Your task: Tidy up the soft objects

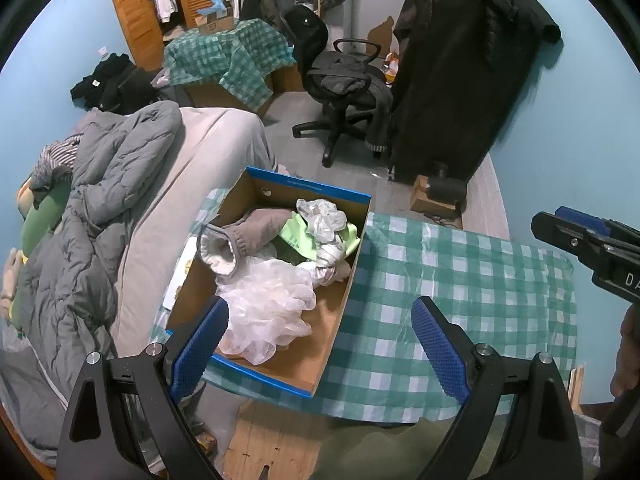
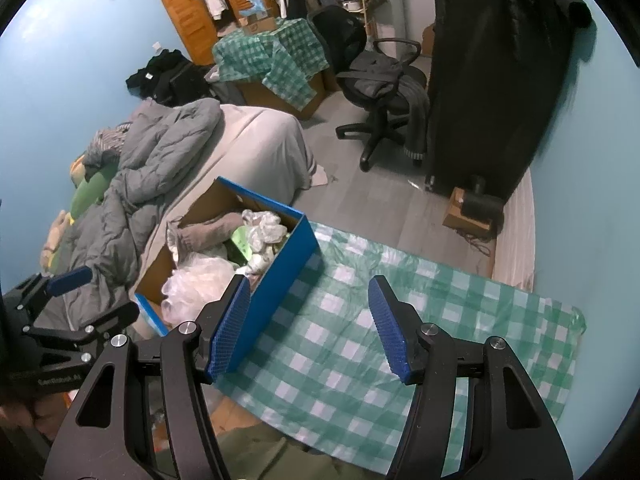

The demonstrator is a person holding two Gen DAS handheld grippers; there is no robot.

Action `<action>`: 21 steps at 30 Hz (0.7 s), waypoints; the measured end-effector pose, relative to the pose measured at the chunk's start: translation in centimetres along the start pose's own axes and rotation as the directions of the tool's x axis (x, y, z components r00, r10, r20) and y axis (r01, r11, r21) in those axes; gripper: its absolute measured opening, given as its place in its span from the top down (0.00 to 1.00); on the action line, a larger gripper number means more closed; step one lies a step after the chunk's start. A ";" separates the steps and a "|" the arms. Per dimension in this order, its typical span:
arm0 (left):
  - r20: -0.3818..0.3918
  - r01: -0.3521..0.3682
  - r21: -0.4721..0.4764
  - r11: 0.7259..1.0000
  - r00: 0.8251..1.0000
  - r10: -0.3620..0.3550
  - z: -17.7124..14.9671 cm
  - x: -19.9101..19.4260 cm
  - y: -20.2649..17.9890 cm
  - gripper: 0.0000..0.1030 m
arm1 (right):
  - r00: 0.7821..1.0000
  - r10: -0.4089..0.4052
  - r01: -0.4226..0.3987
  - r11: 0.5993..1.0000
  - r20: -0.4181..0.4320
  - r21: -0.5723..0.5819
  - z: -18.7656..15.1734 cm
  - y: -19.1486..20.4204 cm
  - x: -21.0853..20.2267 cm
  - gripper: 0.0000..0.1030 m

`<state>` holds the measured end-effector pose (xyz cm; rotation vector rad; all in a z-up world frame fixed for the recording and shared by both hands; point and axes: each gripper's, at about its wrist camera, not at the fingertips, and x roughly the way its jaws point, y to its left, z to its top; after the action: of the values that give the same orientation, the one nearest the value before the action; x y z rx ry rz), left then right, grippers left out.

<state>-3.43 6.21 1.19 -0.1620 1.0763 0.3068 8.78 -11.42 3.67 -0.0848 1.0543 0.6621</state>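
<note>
A: Two grippers, both w/ jaws apart, nothing between the pads. Left gripper (image 1: 320, 332) hangs over the near end of the blue box (image 2: 280, 264); right gripper (image 2: 310, 322) hangs over the checked cloth (image 2: 340, 360), just right of the box's long blue wall.

B: Where's the soft stuff?

A: All inside the box. White mesh pouf (image 1: 268, 312) at the near end, grey sleeve w/ fleece lining (image 1: 232, 240) at the left side, cuff turned up toward the cam. Crumpled clear plastic bag (image 1: 322, 216) toward the far end, on top of a light green item (image 1: 296, 232). A whitish cloth (image 1: 332, 268) lies vs. the right wall. Near right corner of the box floor is bare cardboard.

B: Box on what?

A: On the green-white checked cloth, at its left end. Rest of the cloth to the right has nothing on it. Bed w/ grey quilt (image 1: 92, 208) is right beside the box on the left.

B: Grippers touching anything?

A: No. Left one's blue pads (image 1: 200, 344) sit in front of the box's near rim in view, can't tell if they touch it. Right gripper also shows at the right edge of the left wrist view, held by a hand (image 1: 628, 352).

B: Background?

A: Office chair (image 1: 340, 80) w/ dark clothes, tall black covered rack (image 1: 460, 80), 2nd checked cloth over boxes (image 1: 228, 56) by the wooden doors (image 1: 132, 12).
</note>
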 end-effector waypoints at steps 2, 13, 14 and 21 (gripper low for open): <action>0.000 -0.001 0.000 1.000 1.000 0.001 0.0 0.0 0.1 0.09 | 1.000 0.000 0.000 1.000 -0.002 -0.004 0.0 -0.1 0.0 0.41; -0.009 -0.012 -0.010 1.000 1.000 0.012 -0.3 0.0 -0.1 0.09 | 1.000 -0.001 0.001 1.000 -0.001 -0.002 0.0 0.0 0.0 0.41; -0.010 -0.014 -0.012 1.000 1.000 0.013 -0.3 0.0 -0.3 0.09 | 1.000 -0.002 0.002 1.000 -0.002 -0.001 0.0 0.0 0.0 0.41; -0.010 -0.014 -0.013 1.000 1.000 0.014 -0.3 0.0 -0.2 0.09 | 1.000 -0.001 0.001 1.000 -0.001 -0.002 0.1 0.0 0.0 0.41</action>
<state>-3.57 5.95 1.02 -0.1674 1.0855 0.3260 8.86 -11.40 3.66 -0.0871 1.0548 0.6620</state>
